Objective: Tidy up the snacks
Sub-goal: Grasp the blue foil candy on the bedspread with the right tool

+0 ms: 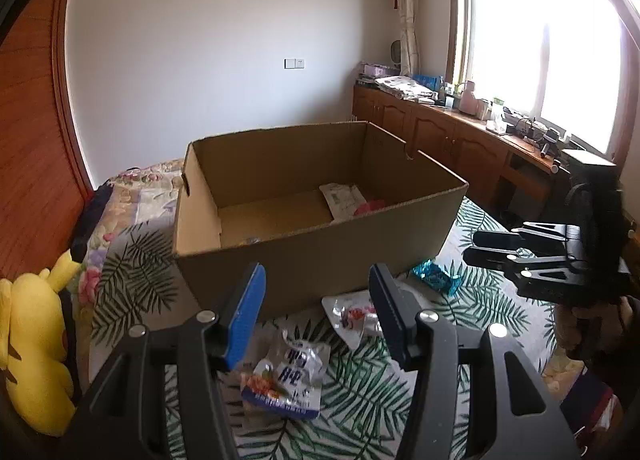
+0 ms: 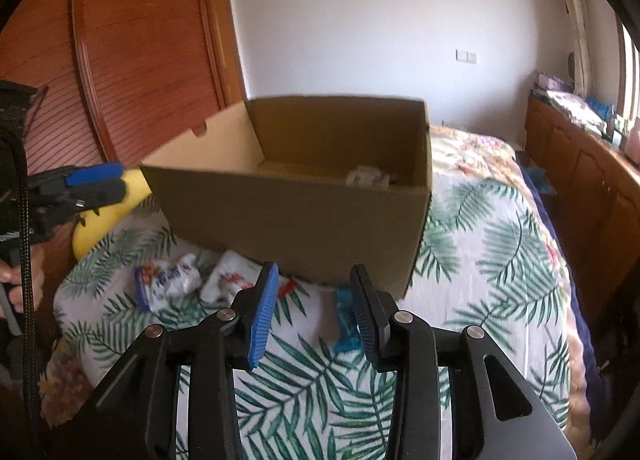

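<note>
An open cardboard box (image 1: 320,260) stands on a leaf-print blanket; it also shows in the right wrist view (image 2: 288,211). Inside lie a white packet (image 1: 342,197) and a pink one (image 1: 370,207). On the blanket in front lie a blue-and-white snack bag (image 1: 286,380) (image 2: 166,282), a white snack packet (image 1: 352,316) (image 2: 226,282) and a shiny teal packet (image 1: 434,276) (image 2: 346,320). My left gripper (image 1: 316,312) is open and empty above the bags. My right gripper (image 2: 314,312) is open and empty, near the teal packet; it shows at the right in the left wrist view (image 1: 486,246).
A yellow plush toy (image 1: 32,352) lies at the blanket's left edge. A wooden wardrobe (image 2: 120,59) stands behind it. A wooden cabinet (image 1: 460,135) with clutter runs under the window on the right. The bed extends beyond the box (image 2: 480,163).
</note>
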Motion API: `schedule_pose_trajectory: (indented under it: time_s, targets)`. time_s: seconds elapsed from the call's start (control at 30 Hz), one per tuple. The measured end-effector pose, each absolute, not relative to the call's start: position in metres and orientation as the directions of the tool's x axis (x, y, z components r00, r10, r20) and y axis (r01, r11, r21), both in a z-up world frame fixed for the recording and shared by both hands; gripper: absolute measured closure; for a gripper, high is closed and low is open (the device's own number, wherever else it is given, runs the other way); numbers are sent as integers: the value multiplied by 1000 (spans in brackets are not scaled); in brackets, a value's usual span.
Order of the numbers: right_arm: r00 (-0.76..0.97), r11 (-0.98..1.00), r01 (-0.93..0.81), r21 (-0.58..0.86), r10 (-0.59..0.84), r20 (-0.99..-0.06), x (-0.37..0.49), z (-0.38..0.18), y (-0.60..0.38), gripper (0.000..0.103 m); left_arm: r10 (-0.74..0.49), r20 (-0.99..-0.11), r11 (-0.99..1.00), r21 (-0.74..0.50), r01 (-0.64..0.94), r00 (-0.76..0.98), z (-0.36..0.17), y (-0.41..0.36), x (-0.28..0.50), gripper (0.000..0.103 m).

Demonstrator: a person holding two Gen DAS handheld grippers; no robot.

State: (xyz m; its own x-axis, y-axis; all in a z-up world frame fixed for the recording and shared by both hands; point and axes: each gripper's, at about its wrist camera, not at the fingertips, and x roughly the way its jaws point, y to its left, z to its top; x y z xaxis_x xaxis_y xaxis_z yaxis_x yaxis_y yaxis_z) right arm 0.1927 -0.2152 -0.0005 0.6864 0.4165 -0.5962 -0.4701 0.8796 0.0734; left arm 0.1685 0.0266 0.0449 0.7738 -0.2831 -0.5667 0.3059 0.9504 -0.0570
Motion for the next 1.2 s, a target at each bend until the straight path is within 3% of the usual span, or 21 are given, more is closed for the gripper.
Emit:
schedule_pose_trajectory:
  time_s: [0.8, 0.87, 1.0, 1.2]
  targets:
    - [597, 914, -404, 39, 296, -746, 248, -67, -209, 64, -255, -707, 954, -72, 291, 660, -45, 41, 177, 48]
    - [596, 911, -413, 18, 285, -750, 246, -68, -206, 72, -246, -714, 954, -61, 293, 655, -48, 39, 179, 48]
    - [590, 900, -436, 7, 292, -753, 239, -68, -205, 80, -241, -727, 954, -53, 297, 643, -54, 37, 182, 48]
    - [587, 896, -444, 29, 315, -746, 226, -67, -215, 82, -217, -732, 952, -13, 306, 646, -58, 32, 184, 47]
